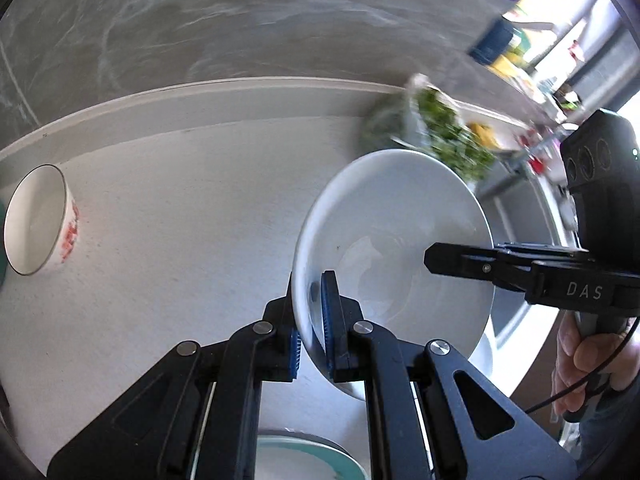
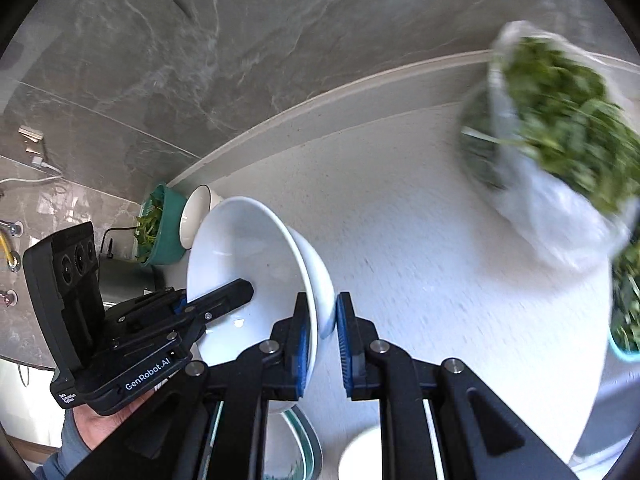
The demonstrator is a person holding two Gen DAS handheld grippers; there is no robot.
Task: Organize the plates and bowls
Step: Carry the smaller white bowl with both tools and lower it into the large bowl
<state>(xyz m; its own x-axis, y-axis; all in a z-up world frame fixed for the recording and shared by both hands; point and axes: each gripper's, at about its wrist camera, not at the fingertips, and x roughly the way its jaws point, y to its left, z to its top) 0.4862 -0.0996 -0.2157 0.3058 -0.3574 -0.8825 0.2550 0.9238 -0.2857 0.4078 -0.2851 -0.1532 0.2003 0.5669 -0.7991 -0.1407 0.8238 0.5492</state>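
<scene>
A large white bowl (image 1: pixel 384 224) hangs tilted above the white counter, held by both grippers on opposite rims. My left gripper (image 1: pixel 310 332) is shut on its near rim in the left wrist view. My right gripper (image 2: pixel 322 328) is shut on the bowl (image 2: pixel 240 248) rim in the right wrist view; it also shows from the side in the left wrist view (image 1: pixel 432 260). The left gripper shows in the right wrist view (image 2: pixel 244 292). A small white bowl with red pattern (image 1: pixel 40 220) lies on its side at the far left. A green-rimmed plate (image 1: pixel 308 456) lies below the fingers.
A bag of green leaves (image 2: pixel 560 120) lies at the back right of the counter (image 2: pixel 420 240). A teal basket with greens (image 2: pixel 160 224) stands by the grey marble wall, beside the small bowl (image 2: pixel 200 212). Another white dish (image 2: pixel 360 456) sits near the bottom edge.
</scene>
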